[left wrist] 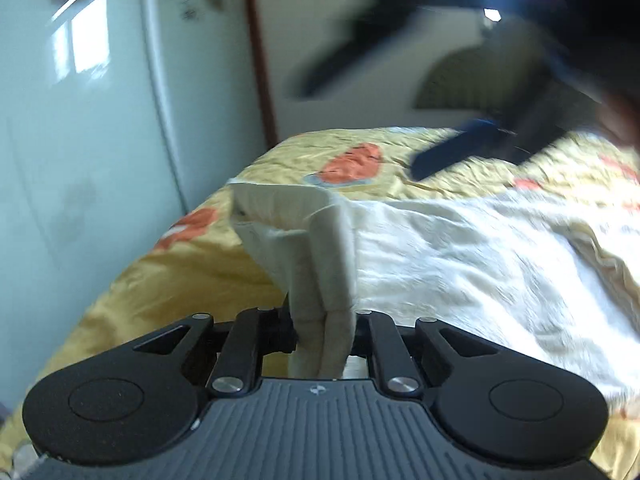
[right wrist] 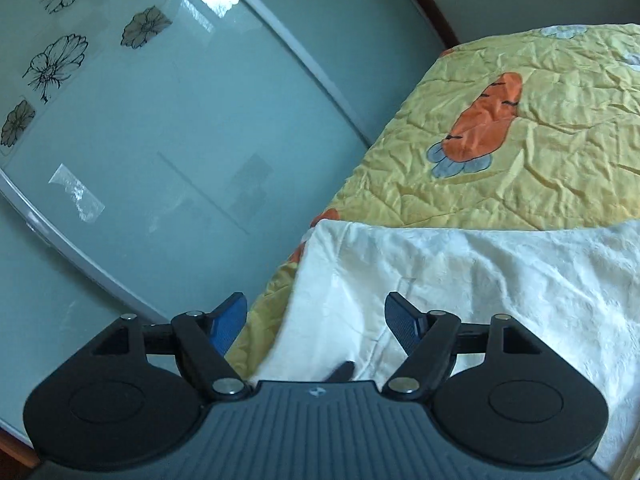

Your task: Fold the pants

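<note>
Pants (left wrist: 460, 264) lengthwise across bedspread (left wrist: 180, 280), left gripper (left wrist: 322, 336) pinching bunched end, right gripper (right wrist: 316, 320) fingers spread.

matte black two-finger left gripper (left wrist: 323, 332) with ribbed dark grey housing, round black side discs, silver screw heads on black linkage bars. same build on the right gripper (right wrist: 316, 324), plus blue textured fingers (right wrist: 402, 326) and a small round emblem on the housing.

The yellow bedspread (right wrist: 560, 120) lies bare beyond the pants (right wrist: 480, 280) (open room). A glass wardrobe door (right wrist: 160, 140) stands close left.
</note>
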